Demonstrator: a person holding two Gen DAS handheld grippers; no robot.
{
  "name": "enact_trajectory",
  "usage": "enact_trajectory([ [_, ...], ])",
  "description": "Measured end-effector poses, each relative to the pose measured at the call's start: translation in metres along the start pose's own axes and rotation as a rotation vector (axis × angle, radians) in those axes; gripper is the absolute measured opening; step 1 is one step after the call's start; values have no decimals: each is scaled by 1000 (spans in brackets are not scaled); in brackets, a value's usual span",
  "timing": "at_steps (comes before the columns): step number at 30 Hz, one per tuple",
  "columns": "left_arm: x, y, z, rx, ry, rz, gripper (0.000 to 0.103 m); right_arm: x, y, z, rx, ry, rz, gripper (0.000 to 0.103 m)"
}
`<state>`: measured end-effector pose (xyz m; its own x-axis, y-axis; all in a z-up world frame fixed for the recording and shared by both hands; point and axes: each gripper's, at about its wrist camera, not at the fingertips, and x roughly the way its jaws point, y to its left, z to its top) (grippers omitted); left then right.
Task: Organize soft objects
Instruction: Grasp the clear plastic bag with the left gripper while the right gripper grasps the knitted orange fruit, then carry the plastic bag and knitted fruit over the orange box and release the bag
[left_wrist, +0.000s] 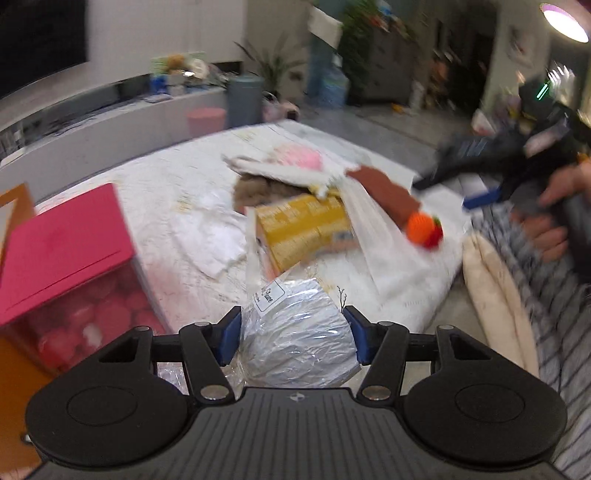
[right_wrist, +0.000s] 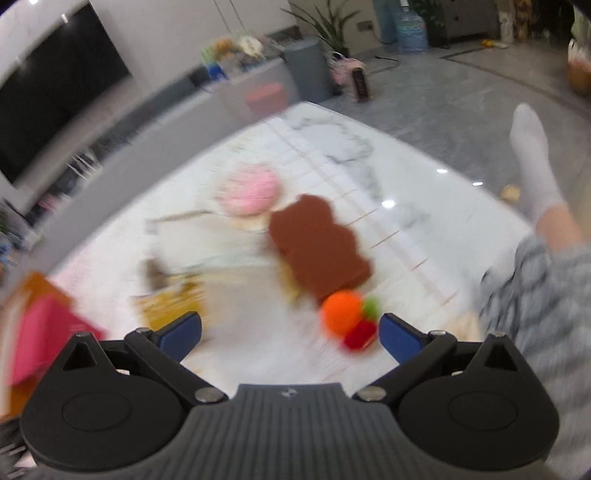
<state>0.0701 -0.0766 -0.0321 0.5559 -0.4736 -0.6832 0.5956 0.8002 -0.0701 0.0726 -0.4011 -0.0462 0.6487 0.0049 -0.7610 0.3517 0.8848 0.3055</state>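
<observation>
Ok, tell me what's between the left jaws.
A crinkly silver-wrapped package with a white label sits between the left gripper jaws, both pads against it, in the left wrist view.

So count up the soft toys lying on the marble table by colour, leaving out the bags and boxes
Pink: 1, the pink knitted round
Brown: 1, the brown plush slab
Orange with red and green: 1, the orange knitted ball
Total: 3

The far right of the white marble worktop (right_wrist: 406, 177) lies bare; soft toys crowd its middle, and a pink-lidded box (left_wrist: 62, 251) blocks the left.
</observation>
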Motion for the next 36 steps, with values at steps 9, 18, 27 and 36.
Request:
enact_trajectory([
  [9,-4,6,0,3,-61,12,66,70,-6,-7,-76,86,-97,85],
  [18,-16,0,-2,27,-106,-25,66,76,1,-6,-65,57,-165,48],
  [27,-19,2,0,-12,-118,-30,66,40,-2,-13,98,-12,-52,48],
  [36,-70,21,17,-91,-277,-138,66,-24,18,-14,90,-162,102,48],
])
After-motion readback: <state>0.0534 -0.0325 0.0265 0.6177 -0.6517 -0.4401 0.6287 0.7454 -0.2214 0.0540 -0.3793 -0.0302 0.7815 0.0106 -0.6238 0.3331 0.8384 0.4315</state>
